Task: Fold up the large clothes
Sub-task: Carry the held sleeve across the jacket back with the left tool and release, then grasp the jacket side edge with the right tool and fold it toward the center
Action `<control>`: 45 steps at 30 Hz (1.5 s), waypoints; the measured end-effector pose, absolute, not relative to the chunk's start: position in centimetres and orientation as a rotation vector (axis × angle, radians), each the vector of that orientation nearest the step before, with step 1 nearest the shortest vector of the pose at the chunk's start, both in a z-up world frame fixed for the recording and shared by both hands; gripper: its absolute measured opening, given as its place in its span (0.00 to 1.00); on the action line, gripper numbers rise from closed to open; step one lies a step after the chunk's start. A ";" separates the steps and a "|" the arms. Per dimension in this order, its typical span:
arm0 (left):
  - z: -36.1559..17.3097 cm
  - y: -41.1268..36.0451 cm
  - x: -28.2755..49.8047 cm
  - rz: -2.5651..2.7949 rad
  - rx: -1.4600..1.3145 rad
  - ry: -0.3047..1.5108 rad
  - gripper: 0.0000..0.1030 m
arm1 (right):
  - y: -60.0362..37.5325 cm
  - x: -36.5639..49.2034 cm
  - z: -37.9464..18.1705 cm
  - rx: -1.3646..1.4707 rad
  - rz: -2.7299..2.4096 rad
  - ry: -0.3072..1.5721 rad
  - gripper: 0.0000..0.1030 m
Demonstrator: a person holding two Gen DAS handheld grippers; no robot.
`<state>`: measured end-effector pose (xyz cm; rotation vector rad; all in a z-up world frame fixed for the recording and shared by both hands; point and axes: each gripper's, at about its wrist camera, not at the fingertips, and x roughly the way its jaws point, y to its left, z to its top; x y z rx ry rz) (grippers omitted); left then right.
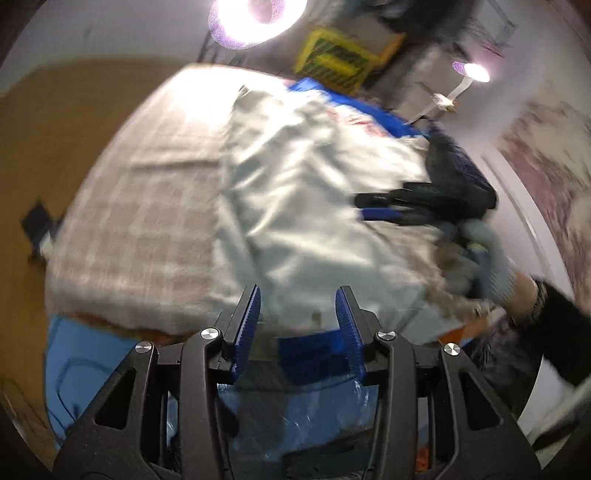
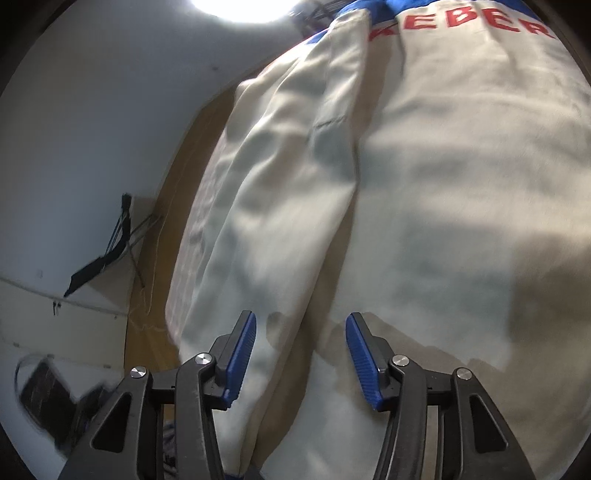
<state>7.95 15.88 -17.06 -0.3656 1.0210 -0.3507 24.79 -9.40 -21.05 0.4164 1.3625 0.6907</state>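
Blue ribbed pads on my left gripper (image 1: 297, 317) stand apart with nothing pinched between them; a blue cloth band lies behind the jaws, untouched as far as I can tell. My right gripper (image 2: 300, 354) is also parted, hanging just over the garment (image 2: 424, 221) with only cloth under the gap, none gripped.

I judge the fold partly done. One side panel or sleeve (image 2: 280, 206) already lies turned in along the garment's length, making a long ridge. The rest is spread flat, so the other side and the crosswise folds are left, I'd say.

The garment is pale grey-white, thin and slightly shiny, softly creased, with blue trim (image 1: 380, 114) and red lettering (image 2: 458, 24) at its far end. It lies on a checked cover (image 1: 147, 192), reaching from the near edge to the far one.
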 end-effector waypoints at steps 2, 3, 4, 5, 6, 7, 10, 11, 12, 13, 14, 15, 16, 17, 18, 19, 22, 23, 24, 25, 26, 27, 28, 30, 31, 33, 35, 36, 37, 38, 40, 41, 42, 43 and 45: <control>-18.8 16.5 9.2 -0.363 -0.447 1.080 0.42 | -9.1 23.9 -21.2 0.427 0.719 1.386 0.53; -19.6 16.4 9.4 -0.363 -0.471 1.105 0.42 | -9.0 23.4 -21.3 0.440 0.733 1.400 0.53; -20.4 16.1 9.8 -0.375 -0.487 1.132 0.42 | -9.0 22.9 -21.4 0.454 0.746 1.413 0.53; -21.2 15.7 10.1 -0.380 -0.486 1.158 0.42 | -9.0 22.5 -21.5 0.464 0.755 1.421 0.52; -21.9 15.4 10.2 -0.372 -0.483 1.181 0.42 | -9.1 22.1 -21.6 0.471 0.763 1.429 0.48; -22.7 15.4 10.4 -0.368 -0.498 1.199 0.39 | -9.1 21.9 -21.7 0.474 0.768 1.437 0.45; -24.3 15.3 10.7 -0.407 -0.613 1.238 0.02 | -8.7 21.2 -22.2 0.475 0.790 1.463 0.28; -24.0 15.0 10.7 -0.405 -0.594 1.223 0.01 | -8.2 21.1 -22.4 0.467 0.800 1.467 0.18; -23.3 14.9 10.6 -0.403 -0.557 1.205 0.00 | -7.9 21.0 -22.5 0.464 0.809 1.469 0.14; -21.8 14.8 10.2 -0.402 -0.516 1.161 0.00 | -7.4 20.8 -22.4 0.470 0.825 1.469 0.07; -20.5 14.9 10.0 -0.399 -0.502 1.124 0.00 | -7.0 20.7 -22.2 0.483 0.835 1.471 0.04; -19.1 15.2 9.9 -0.390 -0.496 1.088 0.00 | -6.5 20.6 -21.7 0.493 0.850 1.457 0.03; -17.6 15.6 9.6 -0.376 -0.482 1.043 0.00 | -5.9 20.5 -20.8 0.504 0.878 1.435 0.01; -16.1 15.9 9.3 -0.356 -0.446 1.003 0.00 | -5.5 20.3 -20.0 0.508 0.905 1.412 0.01; -15.4 16.0 9.1 -0.342 -0.412 0.989 0.00 | -5.1 20.0 -19.1 0.491 0.924 1.385 0.01; -15.0 15.9 9.0 -0.325 -0.363 0.992 0.00 | -4.7 19.7 -18.3 0.443 0.925 1.361 0.01; -17.4 15.2 9.6 -0.280 -0.249 1.103 0.00 | -4.3 19.1 -18.7 0.323 0.868 1.364 0.00; -18.3 14.8 9.9 -0.266 -0.224 1.133 0.00 | -4.5 19.1 -19.4 0.302 0.837 1.388 0.00; -19.0 14.7 10.3 -0.254 -0.201 1.167 0.00 | -4.5 19.1 -20.2 0.282 0.807 1.410 0.00; -19.4 14.9 10.7 -0.250 -0.203 1.177 0.00 | -4.4 19.0 -20.9 0.272 0.790 1.426 0.00; -19.1 15.3 11.3 -0.253 -0.234 1.165 0.00 | -4.4 19.0 -21.2 0.269 0.784 1.431 0.00; -18.9 15.5 11.8 -0.253 -0.256 1.151 0.00 | -4.3 18.9 -21.2 0.263 0.784 1.426 0.00; -18.1 15.9 12.6 -0.256 -0.285 1.123 0.00 | -4.2 19.2 -21.0 0.259 0.790 1.420 0.00; -16.4 17.0 14.3 -0.260 -0.321 1.067 0.07 | -4.1 19.2 -20.5 0.244 0.803 1.400 0.00; -15.5 17.4 15.8 -0.265 -0.344 1.035 0.12 | -3.6 19.2 -20.5 0.231 0.807 1.394 0.00; -14.4 18.3 19.4 -0.277 -0.404 0.988 0.40 | -3.4 19.2 -20.5 0.207 0.805 1.390 0.00; -13.9 19.1 24.0 -0.303 -0.490 0.947 0.52 | -2.9 18.9 -20.8 0.186 0.800 1.392 0.00; -14.1 19.6 26.1 -0.296 -0.519 0.934 0.52 | -3.3 18.7 -21.2 0.176 0.800 1.390 0.00; -14.2 19.8 28.4 -0.288 -0.541 0.922 0.52 | -4.0 18.3 -21.2 0.165 0.800 1.388 0.00; -14.5 19.9 30.7 -0.280 -0.548 0.920 0.53 | -4.0 18.3 -21.3 0.160 0.800 1.389 0.00; -15.6 20.1 34.9 -0.270 -0.571 0.936 0.53 | -4.6 18.3 -21.5 0.165 0.800 1.393 0.00; -16.3 20.1 36.8 -0.261 -0.581 0.952 0.53 | -4.7 18.4 -21.8 0.173 0.800 1.399 0.00; -16.9 20.2 38.4 -0.245 -0.593 0.958 0.53 | -5.0 18.6 -22.0 0.182 0.801 1.402 0.00; -17.6 20.3 39.9 -0.236 -0.598 0.960 0.53 | -5.1 18.6 -22.1 0.188 0.805 1.404 0.00; -18.8 20.2 42.5 -0.227 -0.608 0.960 0.53 | -5.4 18.6 -22.2 0.194 0.810 1.403 0.00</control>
